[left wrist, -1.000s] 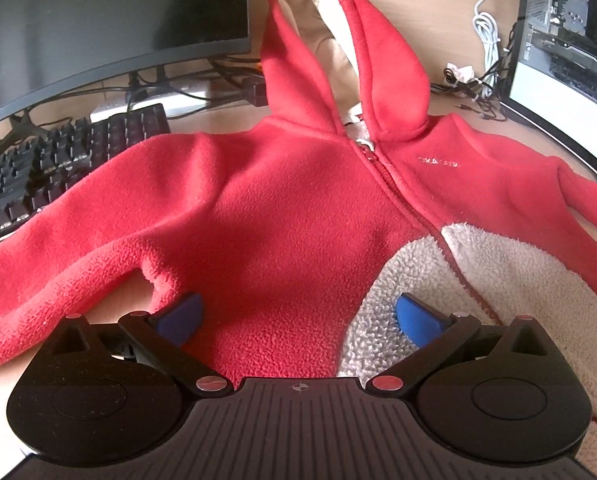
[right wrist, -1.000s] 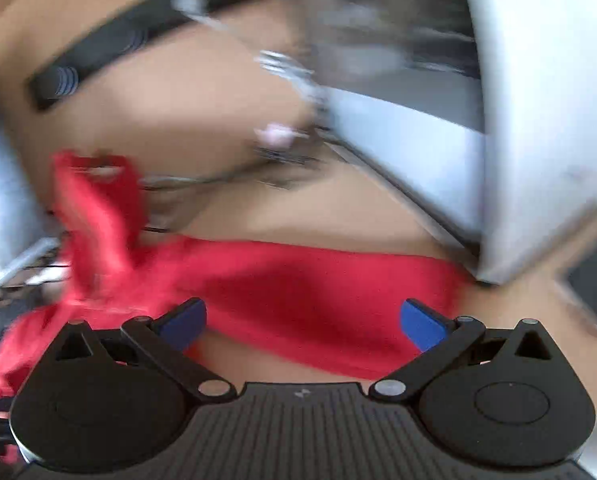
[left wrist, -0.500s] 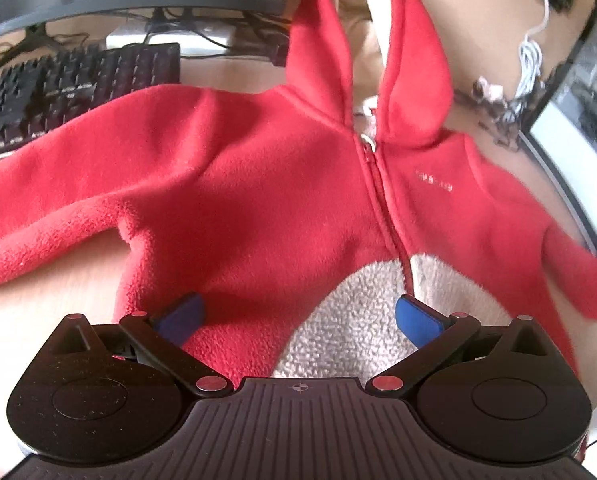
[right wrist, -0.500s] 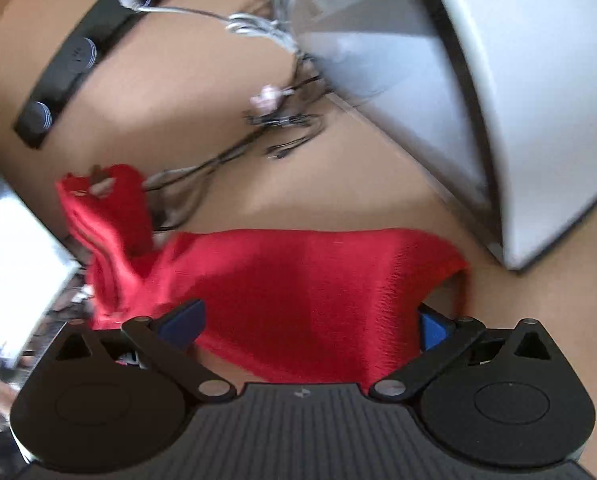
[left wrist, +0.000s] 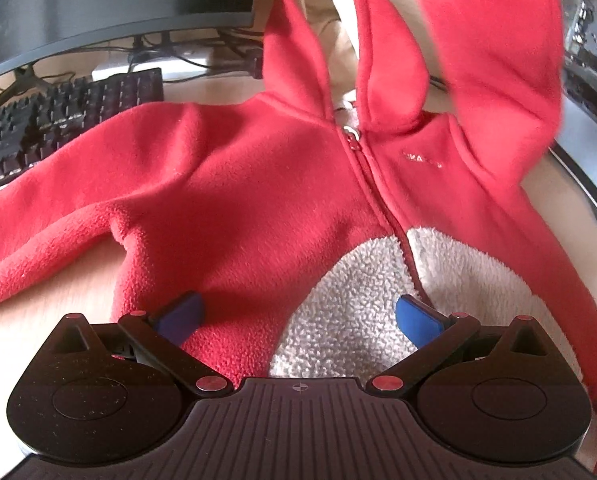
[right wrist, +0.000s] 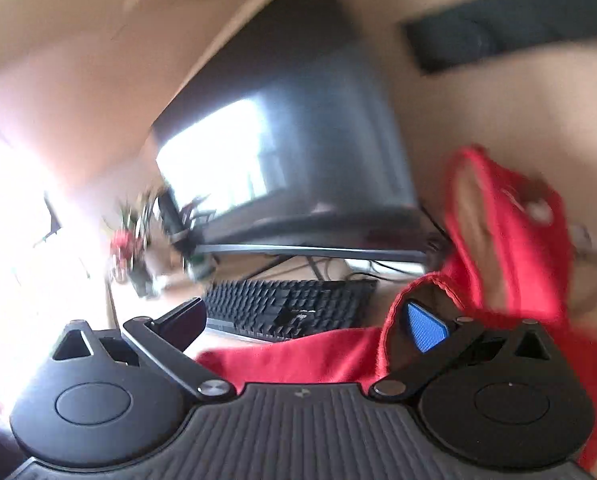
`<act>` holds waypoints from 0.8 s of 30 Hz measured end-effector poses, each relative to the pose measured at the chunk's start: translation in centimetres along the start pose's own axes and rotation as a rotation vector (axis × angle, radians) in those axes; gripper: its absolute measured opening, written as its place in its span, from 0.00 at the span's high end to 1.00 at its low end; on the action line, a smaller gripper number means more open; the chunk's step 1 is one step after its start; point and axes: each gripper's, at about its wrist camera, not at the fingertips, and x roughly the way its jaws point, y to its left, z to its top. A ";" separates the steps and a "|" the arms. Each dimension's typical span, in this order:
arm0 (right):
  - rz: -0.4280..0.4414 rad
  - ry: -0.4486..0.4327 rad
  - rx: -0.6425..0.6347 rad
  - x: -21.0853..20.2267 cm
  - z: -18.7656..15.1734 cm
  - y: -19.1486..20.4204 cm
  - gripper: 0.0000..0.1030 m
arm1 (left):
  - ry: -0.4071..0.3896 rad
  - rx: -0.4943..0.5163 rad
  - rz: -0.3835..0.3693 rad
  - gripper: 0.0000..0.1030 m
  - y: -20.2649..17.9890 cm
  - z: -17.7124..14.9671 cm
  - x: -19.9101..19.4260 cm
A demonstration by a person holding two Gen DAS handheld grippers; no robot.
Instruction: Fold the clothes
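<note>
A red fleece hoodie (left wrist: 258,200) with a white fleece belly panel (left wrist: 354,292) lies zip-up on the wooden desk (left wrist: 58,292). Its hood (left wrist: 382,60) rests toward the back. My left gripper (left wrist: 298,316) hovers open over the hem, one pad on the red part, one over the white. The right sleeve (left wrist: 498,40) is raised in the air, blurred. In the right wrist view my right gripper (right wrist: 306,324) has its jaws wide apart, and the red sleeve's edge (right wrist: 390,320) curls around the right finger. The hood (right wrist: 510,240) shows behind it.
A black keyboard (left wrist: 58,128) lies left of the hoodie under a dark curved monitor (left wrist: 98,8); both show again in the right wrist view, keyboard (right wrist: 290,304) and monitor (right wrist: 298,140). Cables run behind the hood. A computer case (left wrist: 590,40) stands at the right edge.
The right sleeve has left the desk and now hangs in the air above the right shoulder. My right gripper has swung from facing the computer case to facing the monitor. The left gripper shifted slightly.
</note>
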 end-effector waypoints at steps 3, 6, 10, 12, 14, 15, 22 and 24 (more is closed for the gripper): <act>-0.036 -0.041 -0.007 -1.6 0.5 -0.1 0.00 | 0.008 0.045 0.025 0.00 -0.7 -0.2 0.2; -0.171 -0.074 0.062 -4.4 0.4 -2.5 0.00 | 0.014 0.091 0.058 0.00 -1.5 -0.3 0.4; -0.388 -0.058 0.140 -7.4 -1.9 -5.6 0.00 | 0.035 0.055 0.041 0.00 -1.3 0.4 0.3; -0.467 -0.032 0.183 -8.5 -3.7 -6.8 0.00 | 0.022 -0.050 -0.046 0.00 0.0 1.2 -0.2; -0.508 -0.002 0.213 -9.3 -5.7 -7.2 0.00 | 0.012 -0.182 -0.138 0.00 1.4 2.2 -0.2; -0.521 0.015 0.226 -9.7 -6.7 -7.3 0.00 | 0.010 -0.231 -0.156 0.00 2.0 2.7 0.2; -0.612 0.151 0.232 -8.8 -12.0 -6.2 0.00 | -0.024 -0.299 -0.030 0.32 2.9 5.7 3.6; -0.608 0.170 0.239 -9.1 -13.2 -6.1 0.00 | -0.042 -0.216 0.017 0.65 2.1 6.2 3.9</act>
